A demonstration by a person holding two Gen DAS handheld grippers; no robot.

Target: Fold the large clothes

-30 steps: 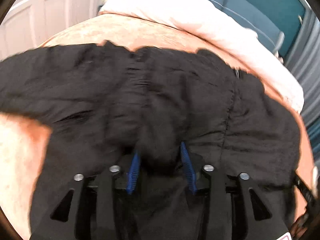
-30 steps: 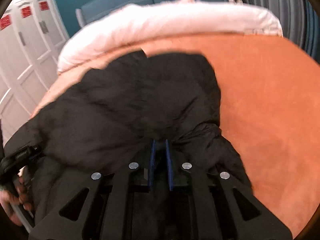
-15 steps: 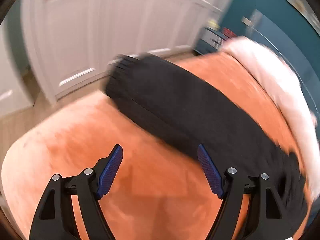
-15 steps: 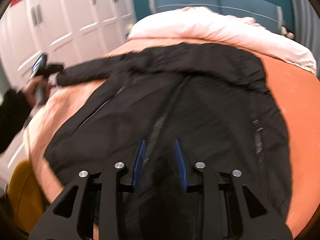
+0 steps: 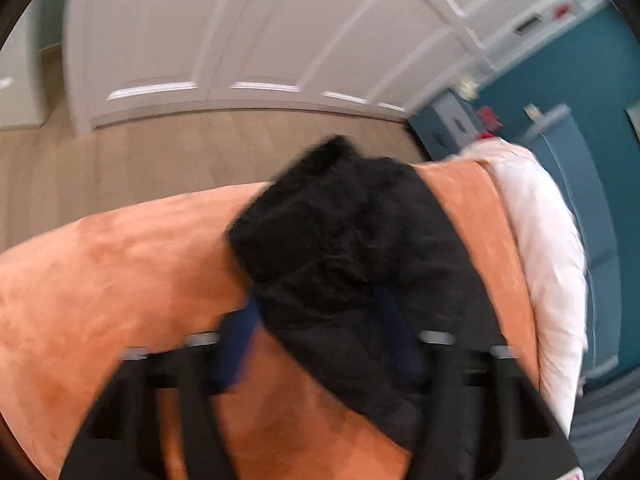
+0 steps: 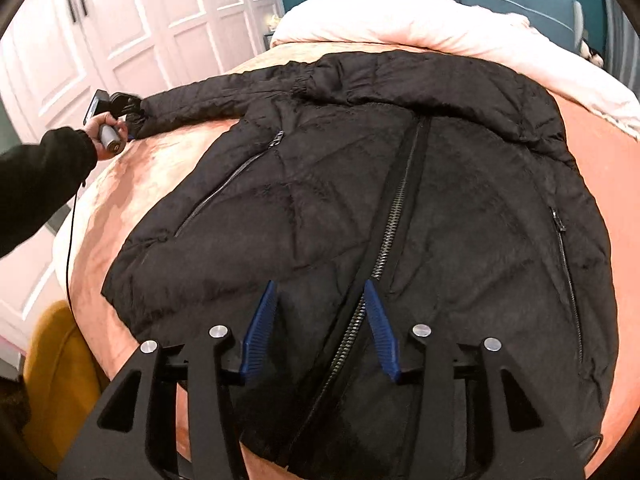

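Black puffer jacket [image 6: 360, 184] spread front-up across the orange bedspread [image 6: 600, 152], collar toward the white duvet [image 6: 440, 28] at the head of the bed. Front zipper [image 6: 384, 240] running down the middle, slanted pocket zips on either side.

Right gripper [image 6: 320, 320] hovering over the hem end, blue pads either side of the lower zipper, jaws parting, nothing pinched. Fabric lying under the gap, pads clear of it.

Over on the far left of that view: left sleeve [image 6: 208, 96] stretched out toward the edge of the bed, a hand [image 6: 105, 139] in a dark sleeve working the left gripper [image 6: 130, 120] right at the cuff.

From the left wrist camera, heavily blurred: sleeve end [image 5: 352, 248] bunched between the blue fingers [image 5: 236, 344], jaws closing in on it. Left pad at the fabric's edge, right pad half buried behind the cloth. Firm grip or not — can't tell through the smear.

White panelled wardrobe doors [image 5: 240, 40] and pale wood floor [image 5: 160, 152] beyond the edge of the bed, teal wall [image 5: 560, 80] to the right. Mustard-yellow seat [image 6: 56, 360] low beside the bed.
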